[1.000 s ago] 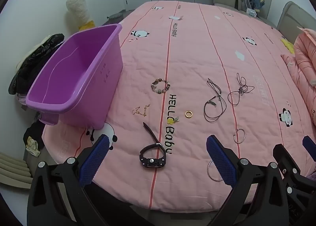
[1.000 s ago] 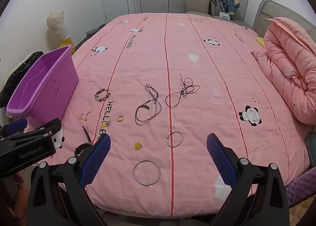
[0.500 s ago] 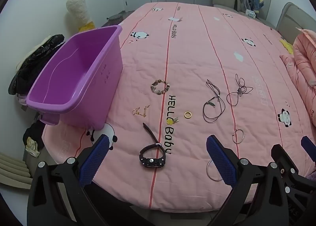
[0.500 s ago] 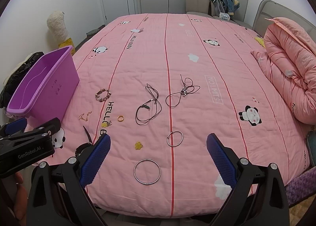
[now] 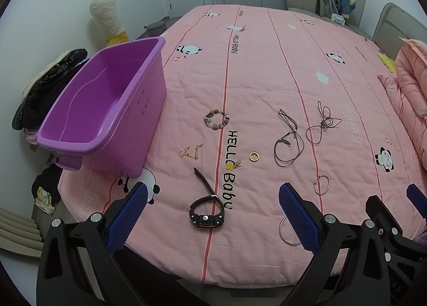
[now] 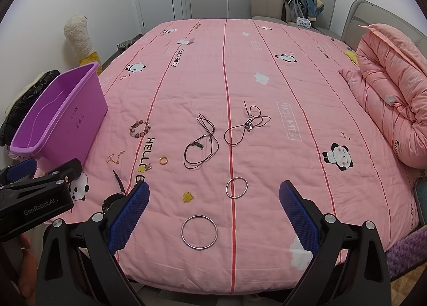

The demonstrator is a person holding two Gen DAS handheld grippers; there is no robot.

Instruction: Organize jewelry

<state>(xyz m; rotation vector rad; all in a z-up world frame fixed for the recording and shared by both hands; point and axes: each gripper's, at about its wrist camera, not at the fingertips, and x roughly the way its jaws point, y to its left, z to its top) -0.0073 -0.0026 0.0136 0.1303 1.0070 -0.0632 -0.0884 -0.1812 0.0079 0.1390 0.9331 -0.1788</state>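
Both claws are held wide apart above the near edge of a pink quilt point(image 6: 267, 108), and nothing is gripped by either. The left gripper point(image 5: 213, 215) is spread with a dark watch point(image 5: 206, 212) lying on the quilt between its blue pads, nearer the camera than any other piece in that view. The strap of the watch is stretched away toward a thin gold chain point(image 5: 190, 151). A purple bin point(image 5: 106, 108) is set on the quilt's left corner, well to the left of the watch and ahead of the left pad.

The right gripper point(image 6: 213, 215) is likewise released. A large silver bangle point(image 6: 199, 231) is seen flat on the quilt between its pads, and a smaller silver hoop point(image 6: 236, 187) lies just beyond it. Farther ahead, two black cord necklaces are laid side by side: the left cord necklace point(image 6: 200, 143) and the right cord necklace point(image 6: 246, 125), close but apart. A gold ring point(image 6: 163, 160) is placed left of the cords, with a small yellow charm point(image 6: 145, 167) beside it on the printed lettering. A beaded bracelet point(image 6: 140, 129) is found farther back, toward the bin. In the right wrist view, the left gripper's body is visible at the lower left edge.
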